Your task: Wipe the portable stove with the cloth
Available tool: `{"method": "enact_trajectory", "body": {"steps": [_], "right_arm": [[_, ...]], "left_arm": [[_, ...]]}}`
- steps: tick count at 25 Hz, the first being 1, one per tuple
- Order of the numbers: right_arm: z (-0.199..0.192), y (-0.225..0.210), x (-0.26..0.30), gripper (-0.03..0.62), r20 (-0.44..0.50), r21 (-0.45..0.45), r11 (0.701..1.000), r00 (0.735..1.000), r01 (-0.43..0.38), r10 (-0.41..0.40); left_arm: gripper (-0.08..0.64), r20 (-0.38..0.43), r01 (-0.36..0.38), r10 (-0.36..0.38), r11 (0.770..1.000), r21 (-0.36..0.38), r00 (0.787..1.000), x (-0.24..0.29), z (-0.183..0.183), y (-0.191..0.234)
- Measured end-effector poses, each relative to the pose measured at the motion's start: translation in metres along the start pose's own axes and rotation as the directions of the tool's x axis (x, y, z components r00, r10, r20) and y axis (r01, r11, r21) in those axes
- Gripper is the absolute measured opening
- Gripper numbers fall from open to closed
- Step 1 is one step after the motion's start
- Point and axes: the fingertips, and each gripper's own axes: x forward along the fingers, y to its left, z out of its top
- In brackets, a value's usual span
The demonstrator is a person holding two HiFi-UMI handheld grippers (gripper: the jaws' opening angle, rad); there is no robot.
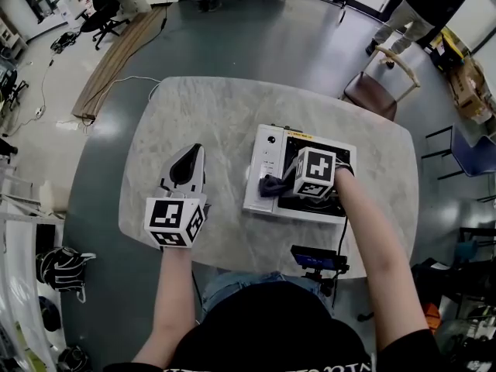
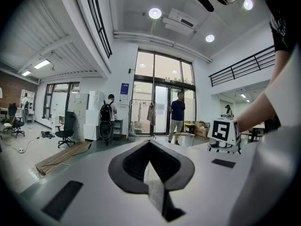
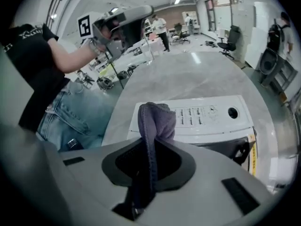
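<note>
At the near edge of the pale grey marble-patterned table (image 1: 217, 115), a small black device (image 1: 318, 260) sits just right of the person's dark-shirted body. Both bare forearms reach out over the tabletop.

The left gripper (image 1: 188, 156) is over the left part of the table, well apart from the stove and pointing far. Its own view shows the left gripper (image 2: 149, 144) with both jaws pressed together and nothing between them.

To the right, the right gripper (image 1: 280, 183) points leftward across the near part of the flat white rectangular portable stove (image 1: 264, 155). Its jaws are clamped on a crumpled dark grey cloth (image 1: 270, 185). In the right gripper view, the cloth (image 3: 157, 120) bunches up out of the right gripper (image 3: 151, 144) above the stove's white control strip (image 3: 207, 113), which carries a dark round knob. Whether the cloth presses on the surface cannot be told. The stove's black cooking area lies to the right of that strip in the head view, partly under the gripper's marker cube.

Past the far right corner of the table stands a brown-seated chair (image 1: 370, 92), and farther right a person (image 1: 409, 10) stands. Far left, a long wooden board (image 1: 116, 62) lies on the floor near a black office chair (image 1: 104, 18).
</note>
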Motion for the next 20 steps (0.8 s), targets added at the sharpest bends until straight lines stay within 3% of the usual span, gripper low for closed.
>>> {"method": "enact_trajectory", "body": {"steps": [4, 7, 9, 11, 13, 15, 17, 20], "right_arm": [[0.003, 0.009, 0.001, 0.069, -0.104, -0.094, 0.995, 0.994, -0.024, 0.015], [0.003, 0.008, 0.001, 0.069, -0.102, -0.099, 0.995, 0.995, -0.029, 0.019], [0.007, 0.006, -0.003, 0.069, -0.029, -0.079, 0.997, 1.0, -0.001, -0.001], [0.019, 0.004, -0.018, 0.069, 0.123, -0.009, 0.999, 0.991, 0.052, -0.051], [0.032, 0.001, -0.046, 0.069, 0.298, 0.103, 0.989, 0.945, 0.107, -0.134], [0.038, -0.002, -0.074, 0.069, 0.427, 0.243, 0.958, 0.871, 0.149, -0.244], [0.036, -0.001, -0.093, 0.069, 0.496, 0.384, 0.911, 0.799, 0.149, -0.34], [0.027, 0.008, -0.106, 0.069, 0.549, 0.535, 0.84, 0.72, 0.089, -0.426]], "left_arm": [[0.011, 0.003, -0.007, 0.007, 1.0, 0.001, 1.0, -0.005, 0.001, -0.001], [0.012, 0.004, -0.014, 0.014, 1.0, 0.0, 1.0, -0.007, 0.001, 0.0], [0.011, 0.003, -0.017, 0.017, 1.0, 0.0, 1.0, -0.009, 0.0, 0.001], [0.011, 0.0, -0.017, 0.017, 1.0, 0.001, 1.0, -0.009, -0.001, 0.002], [0.011, -0.001, -0.015, 0.015, 1.0, 0.001, 1.0, -0.009, -0.001, 0.002], [0.011, -0.003, -0.007, 0.007, 1.0, 0.0, 1.0, -0.007, -0.001, 0.0], [0.011, -0.004, 0.009, -0.009, 1.0, 0.002, 1.0, -0.005, -0.001, -0.003], [0.011, -0.006, 0.039, -0.038, 0.999, 0.008, 0.999, 0.0, 0.0, -0.011]]}}
